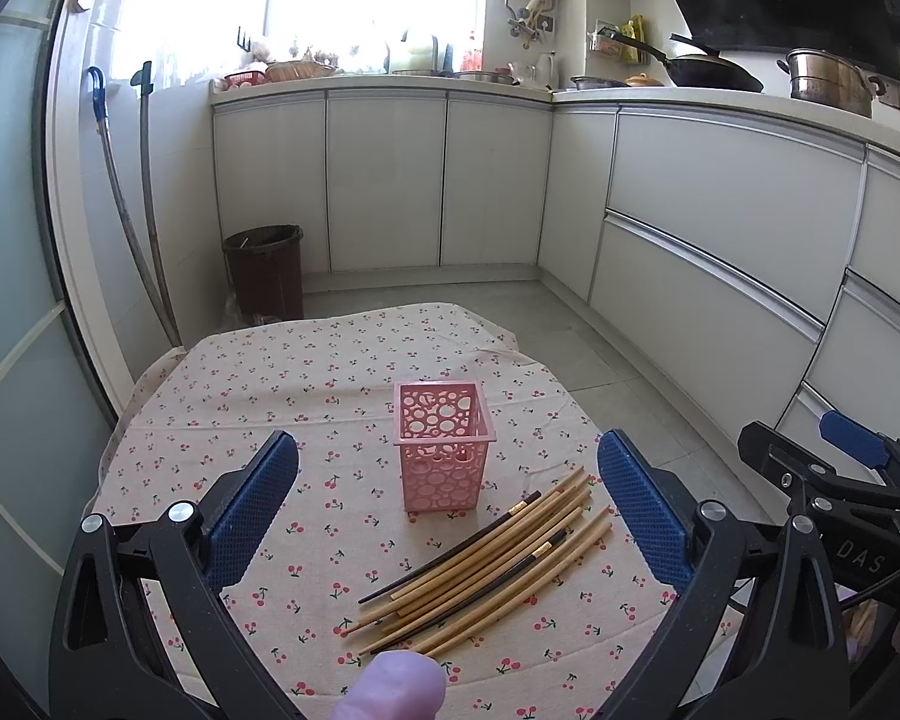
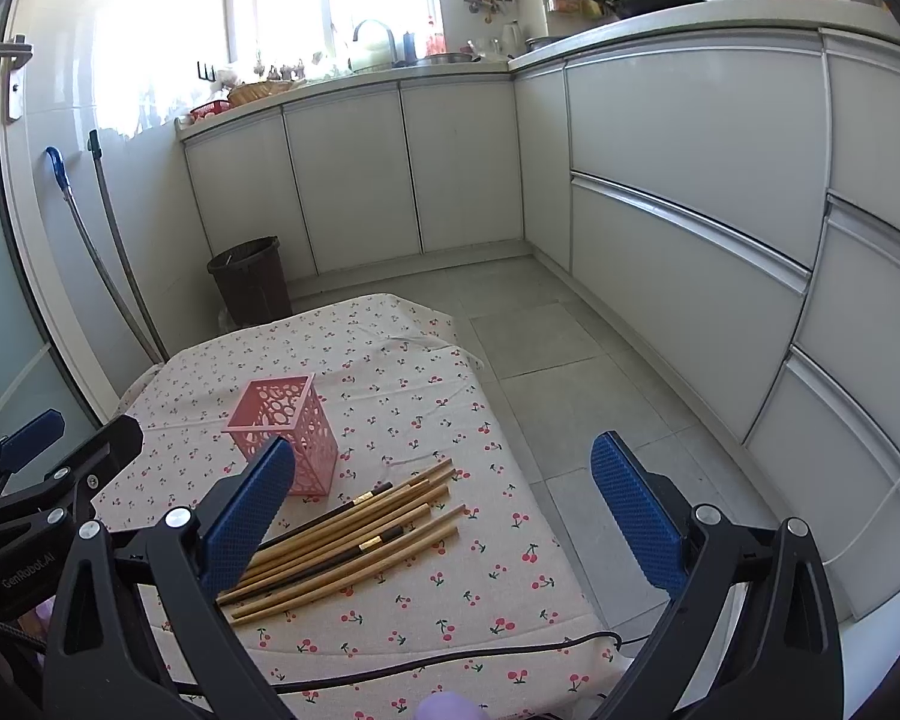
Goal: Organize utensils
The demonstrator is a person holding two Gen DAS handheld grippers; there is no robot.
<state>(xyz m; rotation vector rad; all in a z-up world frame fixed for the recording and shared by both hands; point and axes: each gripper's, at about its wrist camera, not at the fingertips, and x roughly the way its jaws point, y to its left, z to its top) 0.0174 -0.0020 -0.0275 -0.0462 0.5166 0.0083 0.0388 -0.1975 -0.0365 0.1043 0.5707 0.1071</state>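
Kitchen's an L of white cabinets (image 1: 384, 180) around a grey tile floor (image 2: 546, 360), with a low table under a cherry-print cloth (image 1: 258, 396) taking the near middle. There's a wide strip of open floor between the table's right edge and the drawer fronts (image 2: 690, 240). On the far left a brown bin (image 1: 265, 270) sits just past the table's back corner, with two hoses (image 1: 126, 204) hanging down the wall beside it.

The pink holder (image 1: 443, 445) stands upright roughly mid-table, with bare cloth all round it. The chopsticks (image 1: 480, 570) lie in a loose fan just beside it on the near right, mostly bamboo plus a couple of dark ones, tips close to the holder's base but not clearly touching.

Left gripper (image 1: 447, 516) is spread wide with nothing between the pads, framing holder and pile. Right gripper (image 2: 444, 516) is the same, wide apart and empty, hanging over the pile and the table's right edge.

Only the right view shows a black cable (image 2: 426, 666) draped over the near edge of the cloth. Only the left view gets the purple fingertip (image 1: 393, 684) properly.
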